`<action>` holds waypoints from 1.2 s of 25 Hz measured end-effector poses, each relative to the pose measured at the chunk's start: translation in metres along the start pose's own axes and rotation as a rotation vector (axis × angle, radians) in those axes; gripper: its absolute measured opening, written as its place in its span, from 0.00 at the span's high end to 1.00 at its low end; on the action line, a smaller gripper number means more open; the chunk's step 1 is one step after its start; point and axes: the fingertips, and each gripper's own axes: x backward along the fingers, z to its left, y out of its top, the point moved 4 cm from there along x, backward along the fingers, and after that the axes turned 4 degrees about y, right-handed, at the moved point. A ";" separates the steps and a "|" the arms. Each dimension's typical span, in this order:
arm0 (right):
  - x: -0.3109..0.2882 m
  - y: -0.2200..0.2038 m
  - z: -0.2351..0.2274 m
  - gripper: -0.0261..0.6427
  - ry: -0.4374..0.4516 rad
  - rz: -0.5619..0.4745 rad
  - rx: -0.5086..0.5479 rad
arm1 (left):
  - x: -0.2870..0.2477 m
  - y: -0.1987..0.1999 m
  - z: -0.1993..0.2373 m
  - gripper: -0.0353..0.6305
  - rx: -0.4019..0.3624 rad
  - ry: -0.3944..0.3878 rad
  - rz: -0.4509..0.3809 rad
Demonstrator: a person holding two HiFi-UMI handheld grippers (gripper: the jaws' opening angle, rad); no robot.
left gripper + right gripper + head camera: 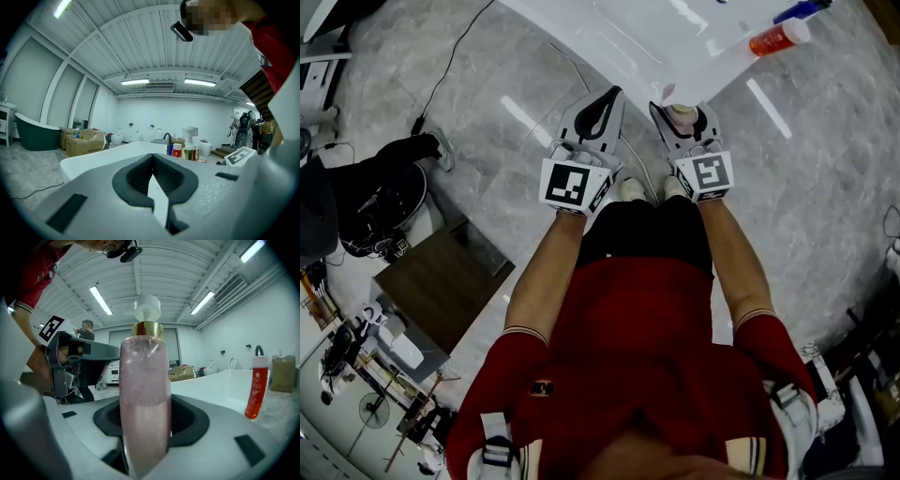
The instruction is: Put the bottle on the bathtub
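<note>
The right gripper (684, 111) has its fingers (201, 427) clamped on a clear gold-collared pump bottle (143, 380) partly filled with pale pink liquid (143, 437), the left gripper (152, 157) holds its fingers (93, 201) together on nothing, and the print on the red bottle (255, 390) on the white bathtub (609, 28) is too small to read.

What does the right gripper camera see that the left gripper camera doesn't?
Only the right gripper view: a pale pink bottle with gold collar and white pump, clamped in the right gripper, with the left gripper alongside. Only the left gripper view: a dark green bathtub, brown cardboard boxes and a black tap. Both: the glossy white bathtub.
</note>
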 end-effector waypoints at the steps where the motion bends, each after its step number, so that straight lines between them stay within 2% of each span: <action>1: -0.001 -0.003 0.000 0.64 0.001 0.001 -0.002 | -0.001 -0.002 0.000 0.94 0.001 -0.002 0.004; 25: -0.020 -0.043 -0.013 0.64 0.029 0.019 -0.035 | -0.018 -0.013 0.001 0.94 -0.003 -0.013 0.044; 30: -0.020 -0.045 -0.012 0.64 0.044 0.022 -0.011 | -0.020 -0.015 0.000 0.94 -0.002 -0.017 0.051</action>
